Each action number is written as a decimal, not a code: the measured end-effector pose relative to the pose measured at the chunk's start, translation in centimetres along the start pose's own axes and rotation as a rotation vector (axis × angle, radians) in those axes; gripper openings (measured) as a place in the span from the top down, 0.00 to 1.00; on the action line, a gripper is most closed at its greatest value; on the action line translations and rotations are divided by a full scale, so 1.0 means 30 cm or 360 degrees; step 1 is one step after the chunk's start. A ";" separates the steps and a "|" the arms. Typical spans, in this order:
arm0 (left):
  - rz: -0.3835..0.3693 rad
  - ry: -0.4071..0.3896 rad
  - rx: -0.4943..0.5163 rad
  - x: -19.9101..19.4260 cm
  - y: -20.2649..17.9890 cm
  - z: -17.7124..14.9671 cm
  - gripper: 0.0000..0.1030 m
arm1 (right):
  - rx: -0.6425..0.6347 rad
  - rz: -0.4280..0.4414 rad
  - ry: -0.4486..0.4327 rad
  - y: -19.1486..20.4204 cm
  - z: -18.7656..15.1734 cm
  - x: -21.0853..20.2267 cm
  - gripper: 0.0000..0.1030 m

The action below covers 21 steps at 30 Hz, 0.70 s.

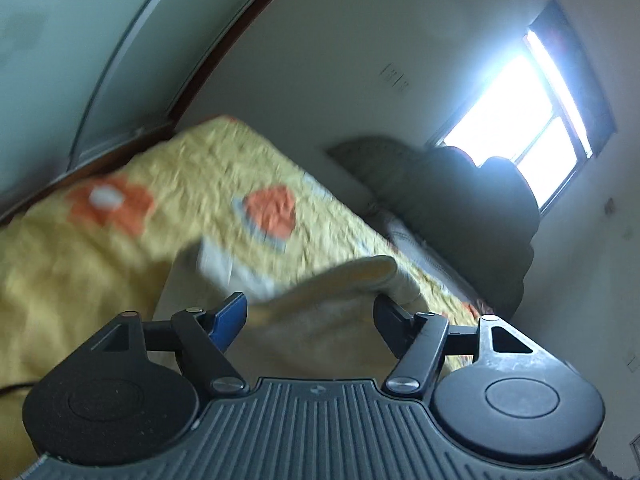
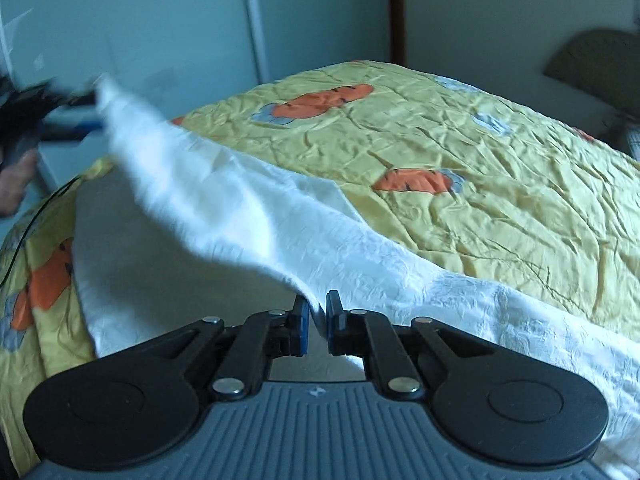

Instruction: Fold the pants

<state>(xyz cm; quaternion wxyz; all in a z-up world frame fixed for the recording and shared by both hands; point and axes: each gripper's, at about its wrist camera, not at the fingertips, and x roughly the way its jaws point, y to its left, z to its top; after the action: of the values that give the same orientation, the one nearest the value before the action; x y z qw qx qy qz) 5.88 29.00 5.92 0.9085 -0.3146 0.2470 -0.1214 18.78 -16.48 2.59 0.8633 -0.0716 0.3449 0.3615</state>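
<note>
Pants (image 2: 256, 216), white and crinkled, lie spread across the yellow bedspread (image 2: 500, 184) with its orange flower patches, and one edge of them is lifted off the bed. Your right gripper (image 2: 318, 312) has its fingers nearly together, pinching a fold of that white cloth between them, so the fabric rises from the bed straight into the grip. From there the lifted edge runs up and to the left, toward your left gripper (image 2: 76, 116) (blurred in the right wrist view, so you cannot tell from there whether it has the cloth). In the left wrist view your left gripper (image 1: 310, 312) stands wide open, and pale cloth (image 1: 320, 320) sits in the gap between its fingers; whether either finger touches it is unclear through the blur. Beyond, a dark heap of bedding (image 1: 460, 208) rests at the far end of the bed under a bright window (image 1: 528, 112).
</note>
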 end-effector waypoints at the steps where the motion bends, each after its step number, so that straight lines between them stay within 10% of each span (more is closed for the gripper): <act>1: 0.0014 0.0016 -0.0019 -0.026 -0.003 -0.025 0.31 | 0.0006 -0.0001 -0.0015 -0.003 0.007 -0.009 0.92; 14: -0.0144 -0.0024 -0.1005 -0.118 0.011 -0.328 0.19 | 0.0030 -0.0016 -0.0110 0.016 0.065 -0.083 0.92; 21: 0.0066 -0.0048 -0.1203 -0.066 0.033 -0.340 0.21 | 0.0101 0.0009 -0.0156 -0.004 0.086 -0.118 0.92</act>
<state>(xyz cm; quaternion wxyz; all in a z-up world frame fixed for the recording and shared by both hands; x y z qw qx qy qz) -1.08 25.30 -0.91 0.7341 -0.6243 0.2671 0.0015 18.49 -17.64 6.79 0.8799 -0.0252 0.3137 0.3559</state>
